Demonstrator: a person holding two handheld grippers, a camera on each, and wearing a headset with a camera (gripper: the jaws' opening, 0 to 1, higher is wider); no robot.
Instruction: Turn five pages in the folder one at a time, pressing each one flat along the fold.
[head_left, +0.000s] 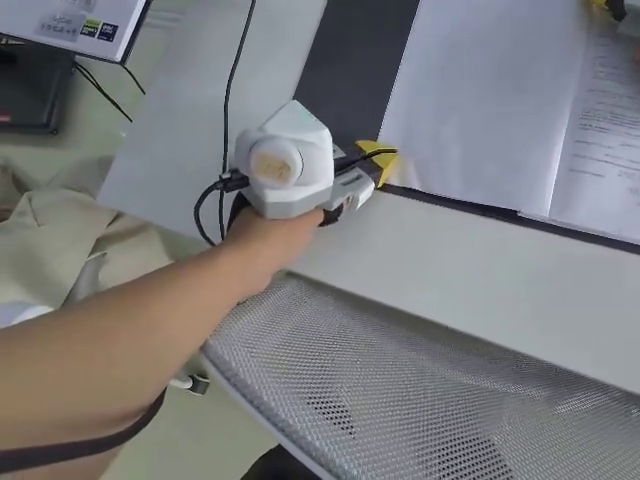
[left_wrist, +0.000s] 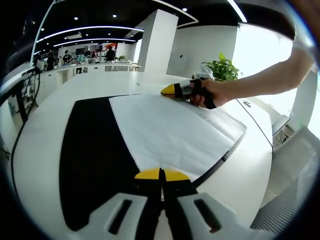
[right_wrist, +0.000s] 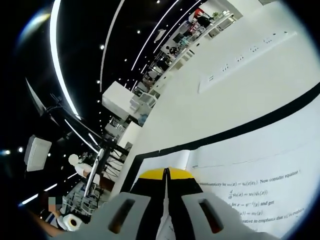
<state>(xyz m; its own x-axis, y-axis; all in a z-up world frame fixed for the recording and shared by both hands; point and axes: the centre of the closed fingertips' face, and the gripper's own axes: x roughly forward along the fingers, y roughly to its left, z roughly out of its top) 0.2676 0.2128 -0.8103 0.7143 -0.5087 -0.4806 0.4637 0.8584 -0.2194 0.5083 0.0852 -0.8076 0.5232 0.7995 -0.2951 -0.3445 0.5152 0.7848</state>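
The folder lies open on the white table: black left cover (head_left: 350, 70), a blank white page (head_left: 480, 100) and a printed page (head_left: 605, 140). My left gripper (head_left: 378, 158), held in a hand, has its yellow tips together at the blank page's near left corner. In the left gripper view the jaws (left_wrist: 161, 174) are shut where the black cover (left_wrist: 85, 160) meets the white page (left_wrist: 170, 130). Across the page, a hand holds the right gripper (left_wrist: 170, 90). In the right gripper view the jaws (right_wrist: 166, 173) are shut over the printed page (right_wrist: 260, 195).
A grey mesh chair back (head_left: 420, 390) fills the near side below the table edge (head_left: 480, 290). A black cable (head_left: 228, 100) runs across the table left of the folder. A box (head_left: 70, 25) stands at the far left. A potted plant (left_wrist: 222, 70) stands beyond the table.
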